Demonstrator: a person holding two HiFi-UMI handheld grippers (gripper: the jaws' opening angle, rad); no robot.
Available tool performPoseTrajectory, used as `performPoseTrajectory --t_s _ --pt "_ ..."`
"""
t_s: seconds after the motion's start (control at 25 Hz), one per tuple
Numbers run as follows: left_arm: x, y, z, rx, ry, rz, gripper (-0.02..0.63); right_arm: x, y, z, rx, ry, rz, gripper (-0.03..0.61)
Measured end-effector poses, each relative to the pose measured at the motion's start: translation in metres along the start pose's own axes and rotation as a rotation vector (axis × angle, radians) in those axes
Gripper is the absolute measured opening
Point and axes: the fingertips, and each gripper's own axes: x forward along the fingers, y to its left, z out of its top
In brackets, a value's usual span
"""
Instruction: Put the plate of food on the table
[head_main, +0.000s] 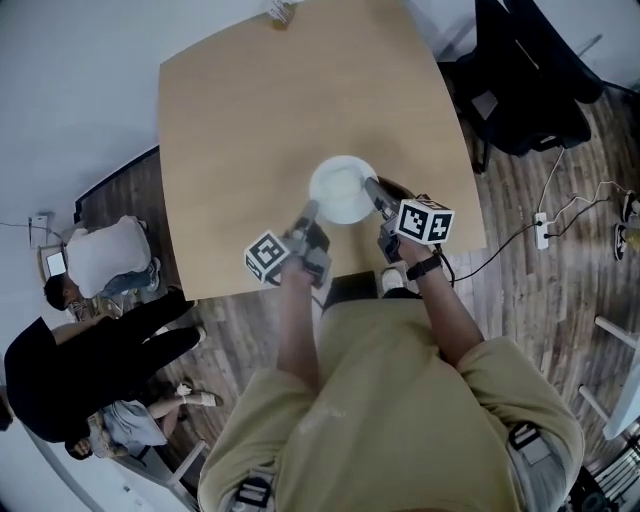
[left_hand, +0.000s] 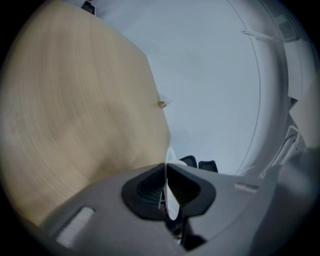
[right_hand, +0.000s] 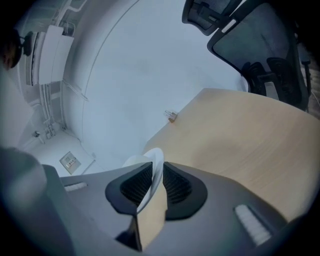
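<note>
1. Your left gripper (head_main: 309, 212) is clamped on the near-left rim of the white plate (head_main: 343, 188). In the left gripper view the thin white rim stands edge-on between the ribbed pads (left_hand: 149, 190), with the jaws closed narrow onto it
2. Your right gripper (head_main: 376, 192) grips the plate's right rim. In the right gripper view its jaws are pinched close together with the white edge caught between them
3. The plate sits level between the two grippers, over the near half of the wooden table (head_main: 250, 120), just inside the edge closest to you. No view shows whether its underside touches the tabletop
4. The plate's middle looks pale and what it carries cannot be made out
5. A small object (head_main: 280, 12) stands at the table's far edge, well apart from the plate
6. A black office chair (head_main: 525, 80) is beside the table's right corner, and a white power strip (head_main: 541, 230) with cables lies on the wood floor (head_main: 530, 270) near it
7. To your left, a person in black (head_main: 70, 370) is seated near the wall
</note>
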Motion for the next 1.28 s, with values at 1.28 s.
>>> performPoseTrajectory --t_s 1.28 --pt "0.135 0.101 0.098 0.2 0.174 0.295 0.036 0.153 -0.101 0.019 -0.028 0.19 -0.251 0.074"
